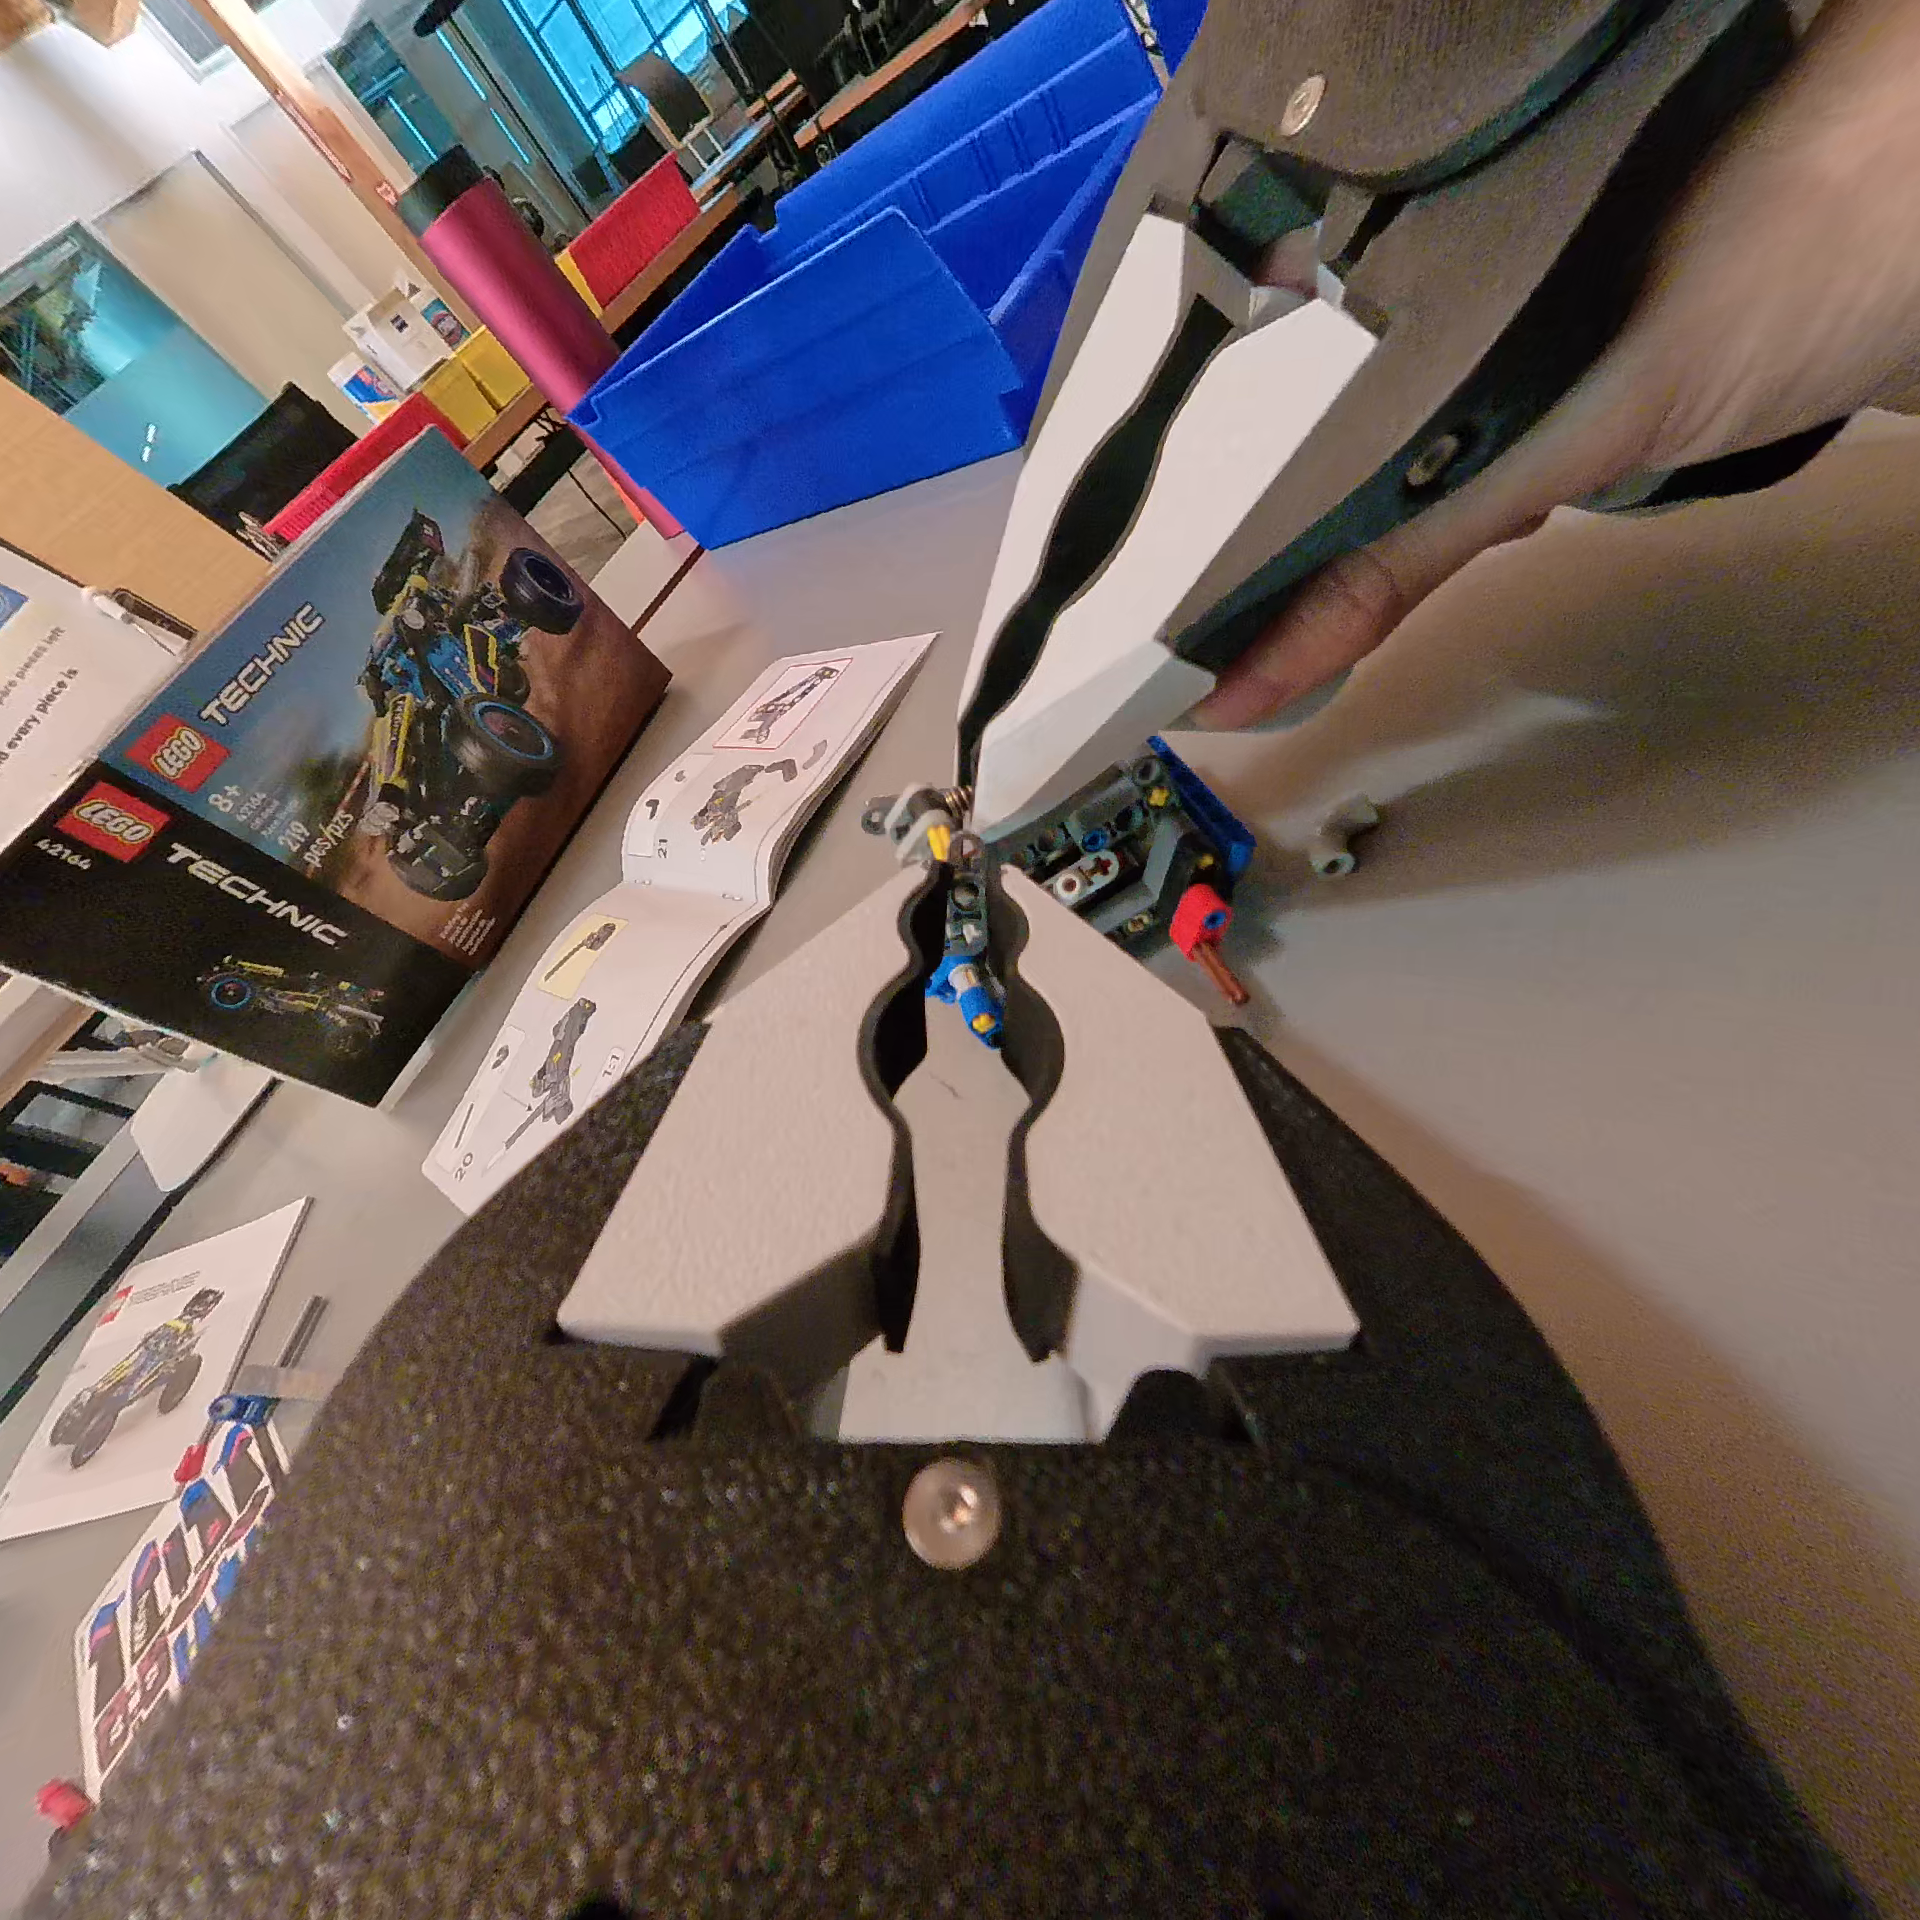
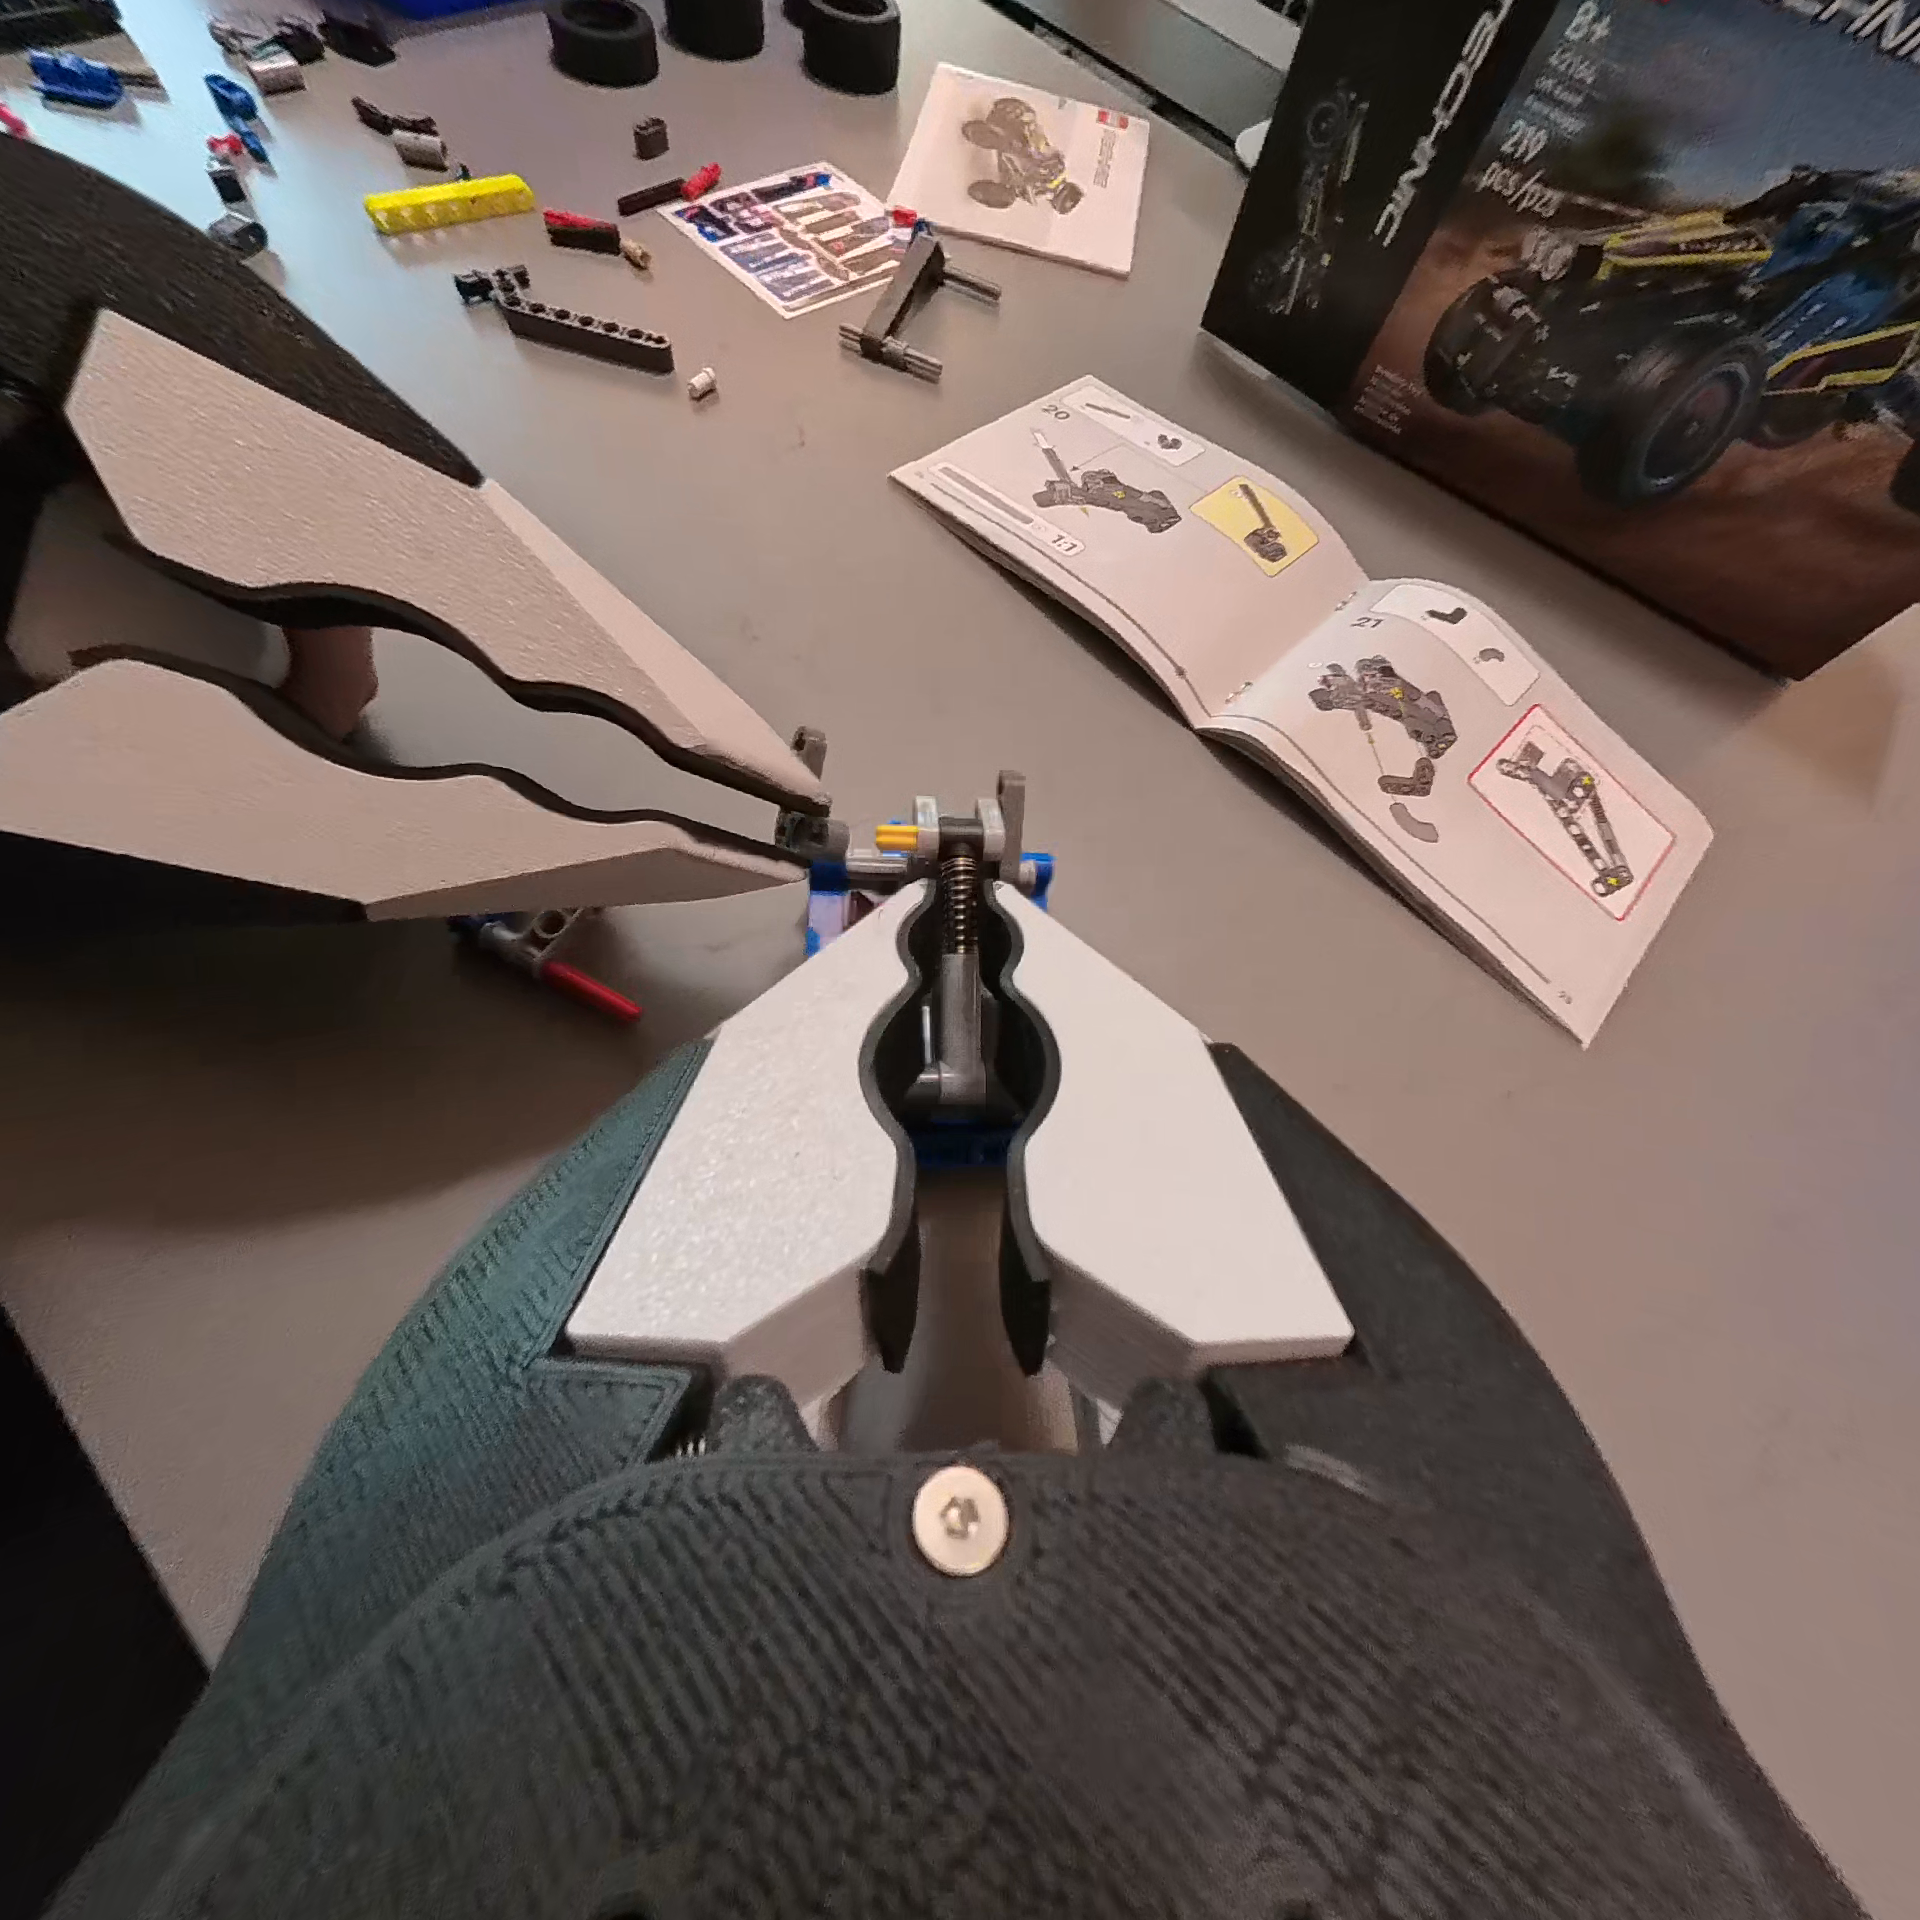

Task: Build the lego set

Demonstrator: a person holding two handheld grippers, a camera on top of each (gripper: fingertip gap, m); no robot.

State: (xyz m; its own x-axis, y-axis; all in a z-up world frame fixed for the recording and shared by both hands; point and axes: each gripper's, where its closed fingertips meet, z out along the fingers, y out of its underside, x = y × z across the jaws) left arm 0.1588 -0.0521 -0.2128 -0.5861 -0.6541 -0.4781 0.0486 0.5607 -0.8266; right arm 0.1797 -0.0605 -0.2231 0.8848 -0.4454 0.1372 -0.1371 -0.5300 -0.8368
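While my right claw (image 2: 958,914) clamps the grey spring shock absorber (image 2: 956,997) lengthwise, my left claw (image 2: 805,831) pinches a small grey connector (image 2: 816,829) just to its left, crosswise, above the grey worktop (image 2: 1195,1039).

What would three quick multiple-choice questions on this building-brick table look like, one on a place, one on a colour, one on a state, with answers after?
1. Where does the open instruction booklet lie?
A. inside a blue bin
B. flat on the grey table, in front of the toy set box
C. on top of the tyres

2. What colour is the long loose beam near the sticker sheet?
A. yellow
B. green
C. white

3. How do the right gripper's jaws stand?
A. wide apart and bare
B. hidden from view
C. closed around a grey shock absorber with a spring

Answers:
1 B, the open instruction booklet rests on the grey table before the toy set box.
2 A, the beam is yellow.
3 C, the right gripper pinches the shock absorber.
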